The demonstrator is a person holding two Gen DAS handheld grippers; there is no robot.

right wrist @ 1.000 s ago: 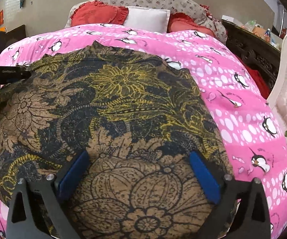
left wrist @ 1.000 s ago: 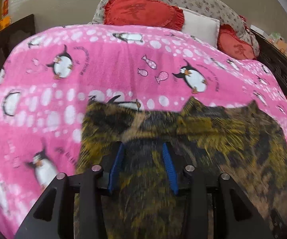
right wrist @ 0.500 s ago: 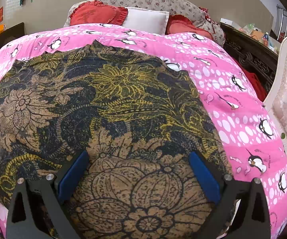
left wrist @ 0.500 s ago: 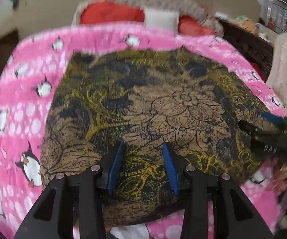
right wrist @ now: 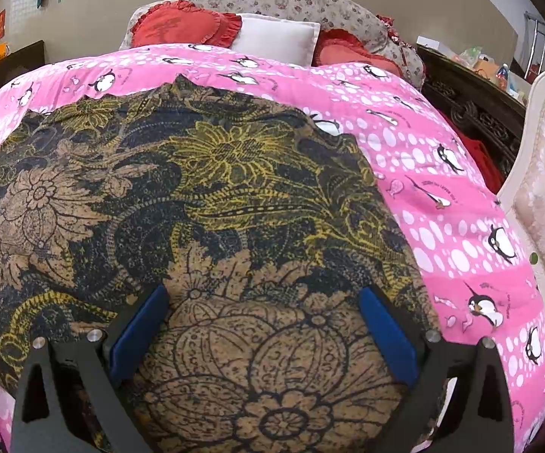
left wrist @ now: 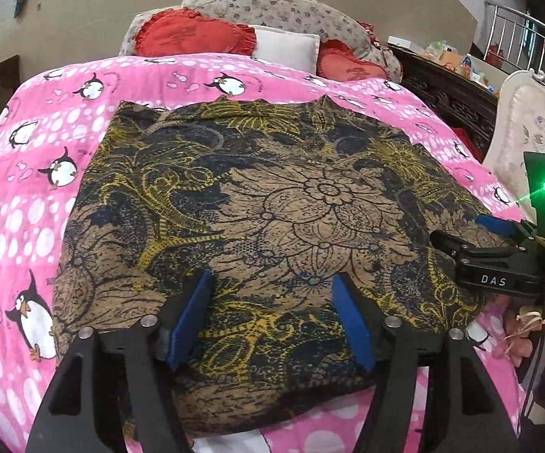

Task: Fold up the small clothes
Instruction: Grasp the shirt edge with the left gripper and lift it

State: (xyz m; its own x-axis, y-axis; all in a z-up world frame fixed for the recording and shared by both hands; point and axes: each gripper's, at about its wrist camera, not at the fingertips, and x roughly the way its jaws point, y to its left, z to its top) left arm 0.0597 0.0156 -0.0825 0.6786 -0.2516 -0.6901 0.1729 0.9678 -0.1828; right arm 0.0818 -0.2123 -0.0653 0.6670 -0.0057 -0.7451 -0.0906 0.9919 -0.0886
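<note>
The left tool (left wrist: 270, 319) has just been opening, nothing gripped; the right tool (right wrist: 263, 334) gapes wide, leaving the floral garment (left wrist: 272, 204) flat on the bed (left wrist: 38, 143) for folding.

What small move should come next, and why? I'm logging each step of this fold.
Probably lift the left gripper clear. Its jaws have just been opening and its blue pads stand apart over the floral garment, which lies flat on the pink penguin blanket. The right gripper is open too, so nothing is gripped; a fresh edge needs choosing.
</note>
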